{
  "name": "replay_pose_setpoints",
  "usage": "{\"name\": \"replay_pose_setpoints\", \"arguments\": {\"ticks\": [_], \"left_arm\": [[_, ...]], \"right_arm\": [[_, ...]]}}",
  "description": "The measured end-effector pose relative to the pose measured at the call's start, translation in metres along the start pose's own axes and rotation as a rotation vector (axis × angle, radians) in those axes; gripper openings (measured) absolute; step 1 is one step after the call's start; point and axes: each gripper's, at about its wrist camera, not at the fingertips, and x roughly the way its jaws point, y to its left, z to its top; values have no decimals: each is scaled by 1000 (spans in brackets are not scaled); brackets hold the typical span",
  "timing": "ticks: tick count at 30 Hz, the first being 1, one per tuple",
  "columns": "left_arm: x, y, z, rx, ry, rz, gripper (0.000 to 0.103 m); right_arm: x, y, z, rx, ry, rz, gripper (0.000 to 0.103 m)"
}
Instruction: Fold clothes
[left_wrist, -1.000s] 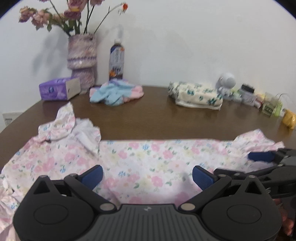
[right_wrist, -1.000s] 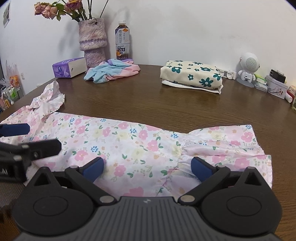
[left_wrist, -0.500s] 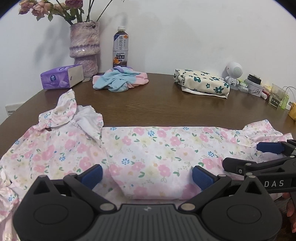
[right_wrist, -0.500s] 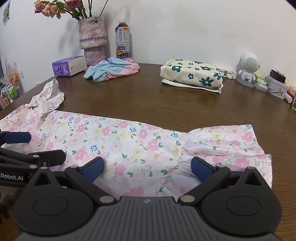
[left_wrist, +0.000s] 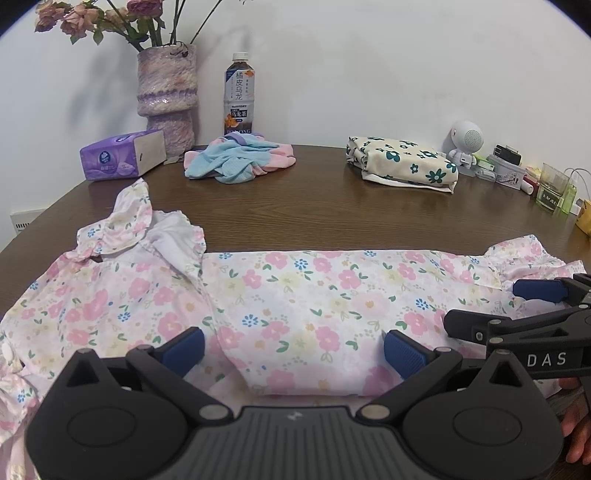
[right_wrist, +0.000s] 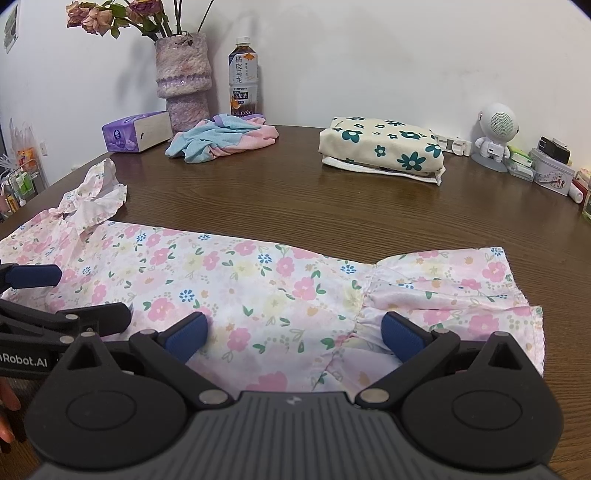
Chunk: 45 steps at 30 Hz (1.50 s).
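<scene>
dress axis: floral dress (left_wrist: 295, 295) runs left-right across both grippers
left gripper (left_wrist: 293, 349): jaws spread, empty
right gripper (right_wrist: 291, 332): same

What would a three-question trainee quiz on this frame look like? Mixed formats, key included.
1. True or false: the left gripper is shut on the floral dress.
2. Multiple choice: what stands right behind the crumpled blue-and-pink garment? A) tea bottle B) robot figurine C) tissue box
3. Fill in: the folded cream garment with teal flowers lies on the ____, apart from the dress.

Key: 1 false, both the left and the right gripper are open over the dress. 2 A. 3 table.
</scene>
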Motion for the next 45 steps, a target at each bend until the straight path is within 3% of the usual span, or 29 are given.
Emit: {"name": "replay_pose_setpoints", "arguments": {"ticks": [45], "left_arm": [[1,-2,0,11,5,9,103]], "right_arm": [[0,2,1,4,-2,-14,102]]}}
